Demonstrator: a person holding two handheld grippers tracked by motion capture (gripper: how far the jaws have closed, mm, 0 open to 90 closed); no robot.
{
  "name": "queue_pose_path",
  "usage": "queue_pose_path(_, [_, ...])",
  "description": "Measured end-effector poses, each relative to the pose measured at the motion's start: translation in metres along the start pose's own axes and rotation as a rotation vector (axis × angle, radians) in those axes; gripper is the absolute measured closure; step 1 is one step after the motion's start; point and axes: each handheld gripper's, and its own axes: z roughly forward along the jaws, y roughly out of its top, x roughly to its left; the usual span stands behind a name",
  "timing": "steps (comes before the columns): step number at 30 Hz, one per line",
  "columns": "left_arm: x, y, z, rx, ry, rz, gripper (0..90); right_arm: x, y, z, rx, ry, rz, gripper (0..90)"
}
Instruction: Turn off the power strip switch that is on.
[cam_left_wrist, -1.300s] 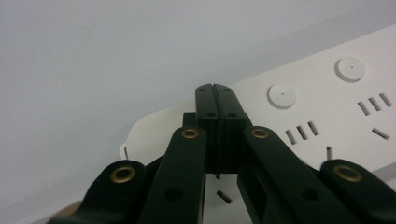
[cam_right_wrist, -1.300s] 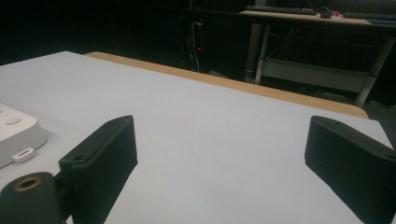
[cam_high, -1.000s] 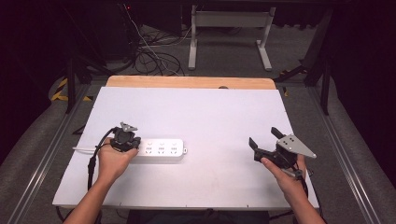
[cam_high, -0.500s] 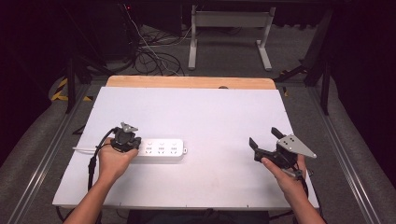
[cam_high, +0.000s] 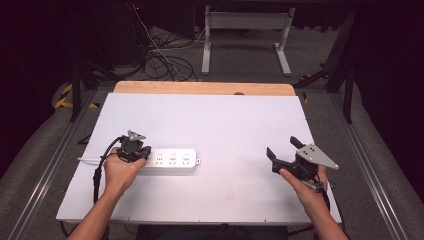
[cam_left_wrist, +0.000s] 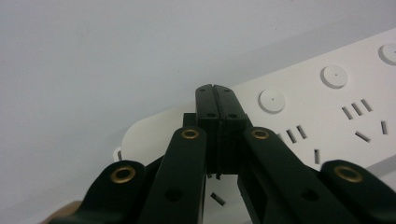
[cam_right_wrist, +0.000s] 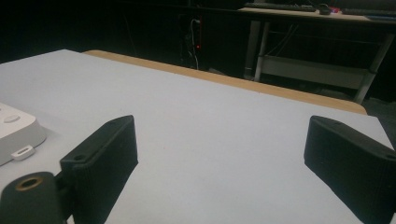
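A white power strip (cam_high: 172, 160) lies flat on the white table (cam_high: 215, 115), left of the middle. My left gripper (cam_high: 144, 154) is shut, its jaws pressed together, tips down over the strip's left end. In the left gripper view the closed tips (cam_left_wrist: 216, 93) sit just left of a row of round buttons on the power strip (cam_left_wrist: 327, 107), with nothing held between them. My right gripper (cam_high: 282, 146) hovers at the table's right, open and empty. In the right gripper view its jaws (cam_right_wrist: 222, 154) stand wide apart, and the strip's end (cam_right_wrist: 14, 128) shows at far left.
The strip's white cord (cam_high: 87, 160) runs off to the left. A wooden edge (cam_high: 200, 88) borders the table's far side. Beyond it, cables (cam_high: 165, 60) lie on the floor beside a metal stand (cam_high: 245, 30). Bare table surface stretches between the two grippers.
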Motion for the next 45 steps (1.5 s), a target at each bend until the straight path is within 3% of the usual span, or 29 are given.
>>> queue_pose_path(5, [0.000,0.000,0.000,-0.001,-0.003,0.000,90.0,0.000,0.000,0.000,0.002,0.000,-0.001,10.0])
queue_pose_path(18, [0.010,-0.002,-0.002,-0.014,-0.033,-0.055,89.0,-0.001,0.000,0.000,0.006,-0.001,0.001,10.4])
queue_pose_path(22, [0.011,-0.003,-0.006,-0.043,-0.030,-0.063,88.8,0.000,0.000,0.001,0.009,-0.001,-0.001,10.5])
queue_pose_path(39, [0.007,-0.008,-0.044,-0.264,-0.022,-0.095,87.2,-0.001,-0.001,0.001,0.019,-0.002,0.001,11.1])
queue_pose_path(45, [0.004,-0.011,-0.060,-0.375,0.033,-0.107,86.5,-0.001,-0.001,0.001,0.021,-0.003,0.003,11.2])
